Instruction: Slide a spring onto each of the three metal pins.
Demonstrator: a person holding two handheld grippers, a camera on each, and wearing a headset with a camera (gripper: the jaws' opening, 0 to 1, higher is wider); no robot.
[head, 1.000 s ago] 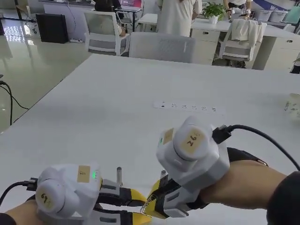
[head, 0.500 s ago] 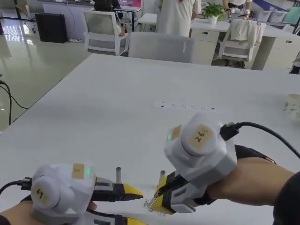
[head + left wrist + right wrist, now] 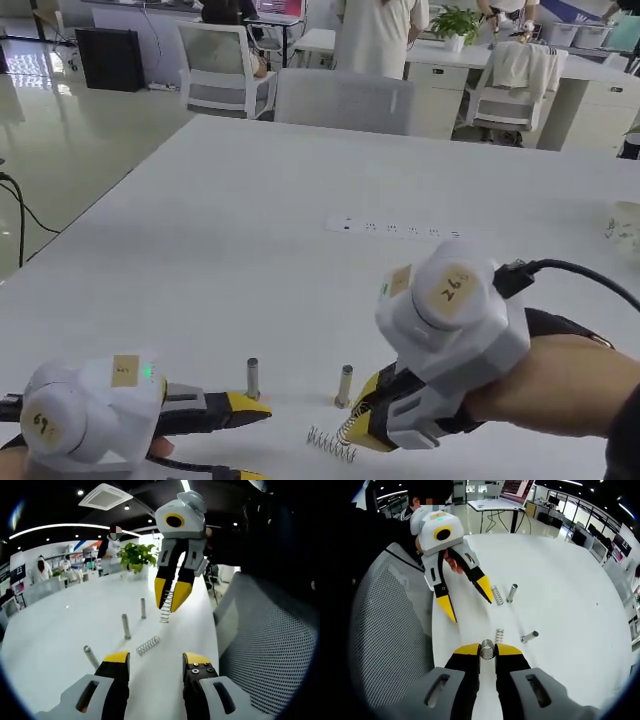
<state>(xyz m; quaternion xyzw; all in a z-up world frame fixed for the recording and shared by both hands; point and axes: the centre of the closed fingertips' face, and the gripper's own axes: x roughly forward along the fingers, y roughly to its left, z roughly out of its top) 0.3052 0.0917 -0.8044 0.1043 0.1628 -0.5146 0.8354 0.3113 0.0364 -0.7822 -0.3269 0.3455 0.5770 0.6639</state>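
Three short metal pins stand on the white table: one [image 3: 143,608], a second [image 3: 126,626] and a third [image 3: 90,656]; two of them [image 3: 253,377] [image 3: 345,385] stand between the grippers in the head view. All are bare. A loose spring [image 3: 148,645] [image 3: 330,443] [image 3: 497,595] lies on the table beside them. My right gripper [image 3: 487,652] [image 3: 365,425] is shut on another spring [image 3: 487,651] [image 3: 165,612], which hangs from its yellow tips just above the table. My left gripper [image 3: 156,658] [image 3: 245,440] is open with nothing between its jaws, facing the pins from the left.
The white table [image 3: 300,220] has a strip of sockets [image 3: 395,228] set into its middle. Grey chairs [image 3: 345,100] stand at the far edge, with people and desks behind. A mesh chair back [image 3: 260,645] is close beside the table edge.
The two grippers have drawn apart, the left one to the left and the right one to the right. The pins and the loose spring now show between them.
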